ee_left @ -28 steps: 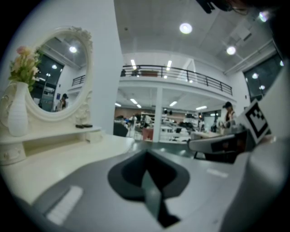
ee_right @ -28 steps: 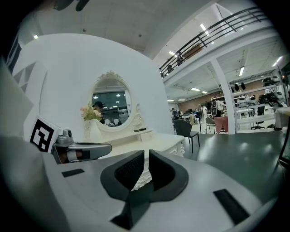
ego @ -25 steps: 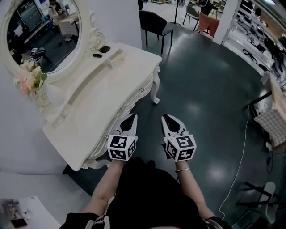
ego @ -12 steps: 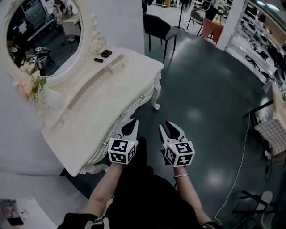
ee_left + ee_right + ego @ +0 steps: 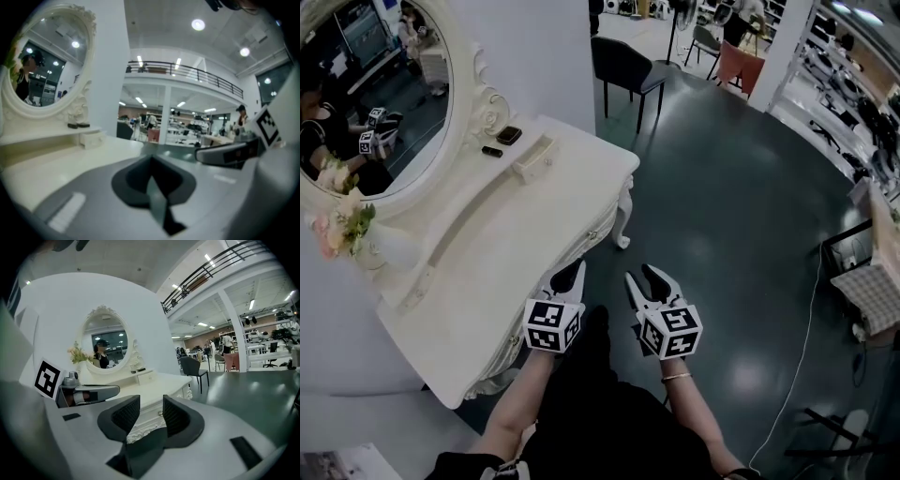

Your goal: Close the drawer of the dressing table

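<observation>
Mirror [image 5: 370, 94]: oval, upper left, standing on the table.
Table [image 5: 516, 220]: white, filling the left half.
Drawer [image 5: 586, 242]: in the table's front edge, near centre; it looks flush, so probably shut.
Left tongs [image 5: 570, 274]: lower centre, pinched together, empty, near the table's edge.
Right tongs [image 5: 642, 278]: just right of them, jaws opening wide, nothing between.
Advice: if a gap remains, push the drawer front squarely.
</observation>
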`<action>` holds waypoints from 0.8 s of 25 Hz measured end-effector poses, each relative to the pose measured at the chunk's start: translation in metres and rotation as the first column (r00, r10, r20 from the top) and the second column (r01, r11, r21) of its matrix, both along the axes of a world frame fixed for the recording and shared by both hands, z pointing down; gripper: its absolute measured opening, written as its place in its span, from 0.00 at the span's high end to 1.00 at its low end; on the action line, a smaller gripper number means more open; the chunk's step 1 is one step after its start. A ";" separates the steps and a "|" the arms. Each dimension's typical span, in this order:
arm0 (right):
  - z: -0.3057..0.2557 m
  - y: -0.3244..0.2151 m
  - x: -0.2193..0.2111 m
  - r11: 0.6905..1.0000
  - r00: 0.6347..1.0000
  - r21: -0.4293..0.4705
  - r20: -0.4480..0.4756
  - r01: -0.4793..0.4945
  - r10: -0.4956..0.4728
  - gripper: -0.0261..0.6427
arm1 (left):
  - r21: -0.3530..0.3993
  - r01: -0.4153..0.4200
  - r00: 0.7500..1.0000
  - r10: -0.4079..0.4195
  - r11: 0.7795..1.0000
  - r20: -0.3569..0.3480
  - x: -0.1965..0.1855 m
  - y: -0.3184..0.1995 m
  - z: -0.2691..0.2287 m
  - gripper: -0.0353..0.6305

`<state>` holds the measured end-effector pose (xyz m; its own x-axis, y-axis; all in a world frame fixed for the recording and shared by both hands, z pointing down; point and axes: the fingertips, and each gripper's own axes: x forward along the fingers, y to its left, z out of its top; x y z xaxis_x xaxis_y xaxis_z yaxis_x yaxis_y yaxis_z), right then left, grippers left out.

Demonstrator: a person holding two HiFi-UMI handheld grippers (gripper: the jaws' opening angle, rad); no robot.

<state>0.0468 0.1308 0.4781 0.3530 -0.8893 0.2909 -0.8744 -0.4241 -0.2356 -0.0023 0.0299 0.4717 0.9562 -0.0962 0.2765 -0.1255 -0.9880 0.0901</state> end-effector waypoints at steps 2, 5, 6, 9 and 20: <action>0.000 -0.019 0.015 1.000 1.000 0.000 -0.005 0.012 -0.012 0.77 | -0.004 0.007 1.000 -0.007 1.000 -0.004 0.016 -0.017 0.001 0.94; 0.002 -0.047 0.040 1.000 1.000 -0.007 -0.008 0.024 -0.024 0.77 | -0.014 0.009 1.000 -0.009 1.000 -0.010 0.044 -0.041 0.003 0.94; 0.002 -0.056 0.048 1.000 1.000 -0.013 -0.006 0.027 -0.027 0.77 | -0.019 0.010 1.000 -0.010 1.000 -0.010 0.053 -0.049 0.004 0.94; 0.001 -0.084 0.071 0.999 0.999 -0.029 -0.005 0.045 -0.045 0.77 | -0.032 0.017 1.000 -0.018 0.999 -0.009 0.077 -0.072 0.003 0.94; -0.003 -0.189 0.118 0.988 0.990 -0.061 -0.016 0.141 -0.142 0.77 | -0.047 0.077 0.997 -0.078 0.996 -0.016 0.128 -0.159 -0.003 0.94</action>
<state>0.1644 -0.0585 0.4751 0.2310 -0.9120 0.3390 -0.9309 -0.3085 -0.1957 0.1256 -0.1289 0.4684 0.9510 -0.1580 0.2658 -0.1999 -0.9699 0.1387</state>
